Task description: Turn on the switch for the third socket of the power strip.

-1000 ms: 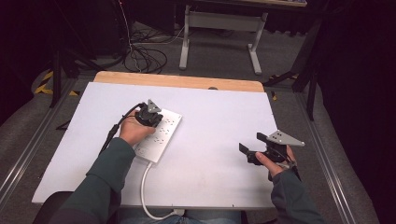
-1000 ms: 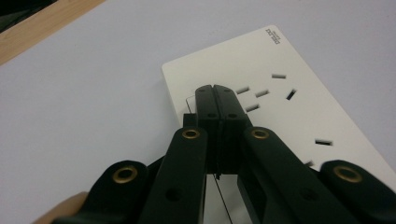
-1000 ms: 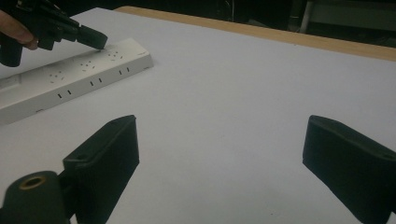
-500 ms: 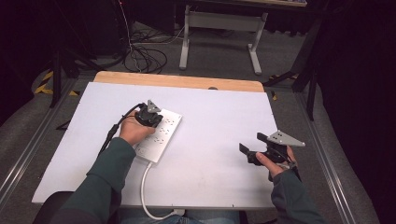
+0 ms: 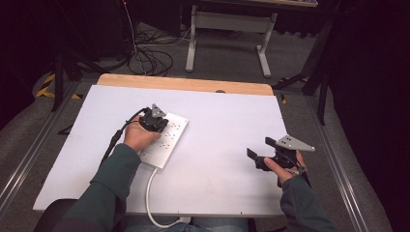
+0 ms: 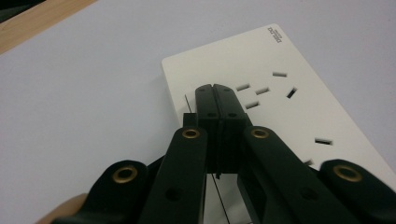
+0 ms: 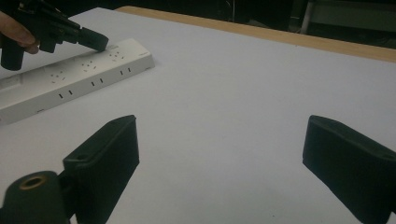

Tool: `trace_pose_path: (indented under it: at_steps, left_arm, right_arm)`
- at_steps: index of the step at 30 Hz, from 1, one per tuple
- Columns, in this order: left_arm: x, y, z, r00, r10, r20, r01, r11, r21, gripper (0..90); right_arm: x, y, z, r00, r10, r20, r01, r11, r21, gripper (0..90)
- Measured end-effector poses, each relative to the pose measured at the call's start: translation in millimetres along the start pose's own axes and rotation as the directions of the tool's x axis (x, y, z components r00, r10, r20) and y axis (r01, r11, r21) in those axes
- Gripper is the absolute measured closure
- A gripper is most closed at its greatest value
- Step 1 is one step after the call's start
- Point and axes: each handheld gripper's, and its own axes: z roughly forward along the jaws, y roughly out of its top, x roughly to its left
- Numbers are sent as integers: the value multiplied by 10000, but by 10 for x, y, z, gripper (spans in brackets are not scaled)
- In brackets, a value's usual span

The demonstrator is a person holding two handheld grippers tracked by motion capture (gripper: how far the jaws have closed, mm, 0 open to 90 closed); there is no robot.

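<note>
**Tongs status: left pressed shut over power strip, right spread wide over bare worktop**

Right tongs (image 5: 257, 158) sit near the front right of the worktop (image 5: 232, 121), jaws spread wide apart, nothing between them. In the right gripper view the white surface runs bare between and past the jaws; plenty of room there, right out to the wooden far edge (image 5: 183, 83). Right hand (image 5: 280, 166) is close to the right edge.

Left tongs (image 5: 155, 121) are clenched, jaw faces pressed together with nothing seen between them. In the left gripper view the tips (image 6: 215, 95) hang over the power strip (image 6: 280, 102) near its far end, just beside a socket slot group. Cannot tell if the tips touch the strip's face.

One power strip, white, lying flat and angled, left of centre. Its white cord (image 5: 151, 193) runs off the near end and over the front edge. Left hand (image 5: 138, 137) rests over the strip's left side.

Counts: two tongs, one strip, one cord. Open white surface left of the strip, right of it, and beyond. Past the worktop: floor with black cables (image 5: 150, 60) and a grey frame (image 5: 227, 34).
</note>
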Motion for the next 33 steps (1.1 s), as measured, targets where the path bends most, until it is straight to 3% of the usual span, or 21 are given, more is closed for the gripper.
trace_pose_path:
  at_steps: [2,6,11,15,20,24,33]
  left_arm:
    - [-5,-6,-2,9999,-56,-104,56,10000,-60,900]
    - [36,-44,-19,9978,-643,-162,634,9967,-501,900]
    - [113,-23,-164,9961,-771,-421,732,9935,-866,900]
    - [90,-22,-273,9957,-904,-216,874,9897,-1131,900]
    - [17,11,-461,9972,-747,80,750,9844,-1590,900]
    - [14,-66,-604,9964,-823,185,843,9807,-1762,900]
    - [105,-222,-875,9920,-1266,-37,1228,9691,-2140,900]
  right_arm:
    - [3,2,5,10000,26,-20,-26,10000,12,111]
    - [1,2,12,10000,43,-10,-43,10000,25,111]
    - [-7,4,17,10000,56,19,-56,10000,17,111]
    - [6,11,29,10000,18,-41,-18,10000,40,111]
    - [4,14,39,10000,-25,-59,26,10000,47,111]
    - [7,15,44,10000,-37,-74,38,10000,62,112]
    - [14,22,54,10000,-59,-68,60,9999,95,111]
